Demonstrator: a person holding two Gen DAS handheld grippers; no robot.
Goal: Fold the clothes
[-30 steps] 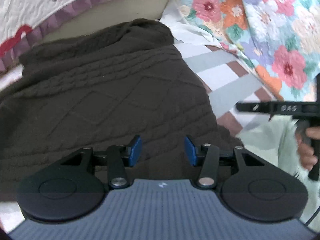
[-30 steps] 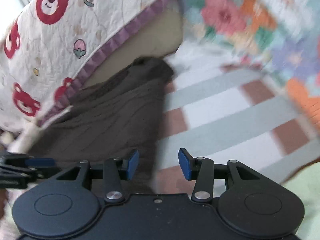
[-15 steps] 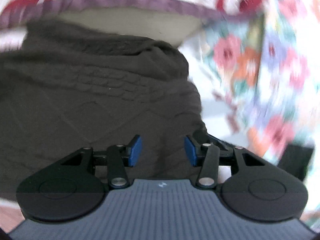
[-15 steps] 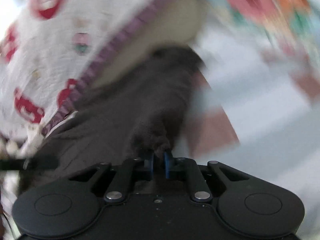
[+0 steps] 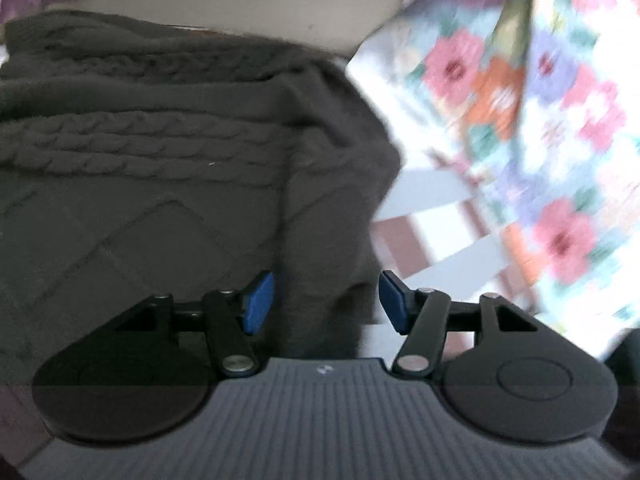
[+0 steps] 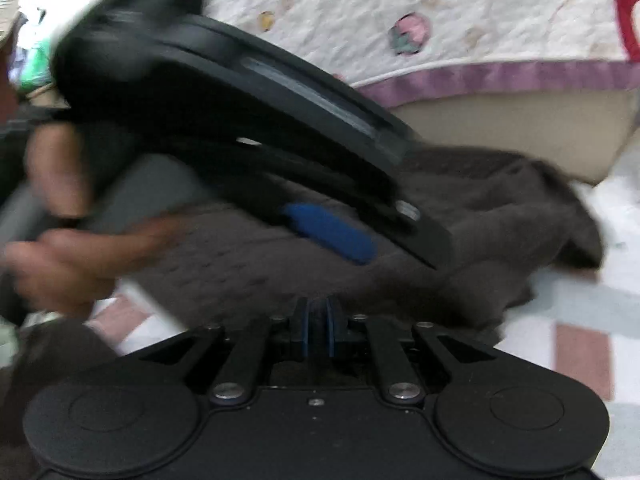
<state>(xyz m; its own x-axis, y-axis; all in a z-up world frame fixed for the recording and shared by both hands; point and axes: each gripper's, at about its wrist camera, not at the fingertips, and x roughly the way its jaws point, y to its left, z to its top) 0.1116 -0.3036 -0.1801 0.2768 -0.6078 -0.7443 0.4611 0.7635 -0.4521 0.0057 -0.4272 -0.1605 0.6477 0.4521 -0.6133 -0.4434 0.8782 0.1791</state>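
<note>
Sweater-wise, dark brown cable-knit sweater (image 5: 168, 184) fills the striped bed (image 5: 436, 216); left gripper (image 5: 326, 300) jaws apart, blocking right gripper (image 6: 317, 326), jaws together, unclear on what.

Striped sheet (image 5: 440, 216) covers the bed; floral quilt (image 5: 560, 120) at right, purple-edged bear quilt (image 6: 440, 20) at far side.

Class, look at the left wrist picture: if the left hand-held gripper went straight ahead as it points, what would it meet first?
The left hand-held gripper, jaws open, would most likely meet the brown sweater, whose fold already lies between its fingers. Depth is blurred.
</note>
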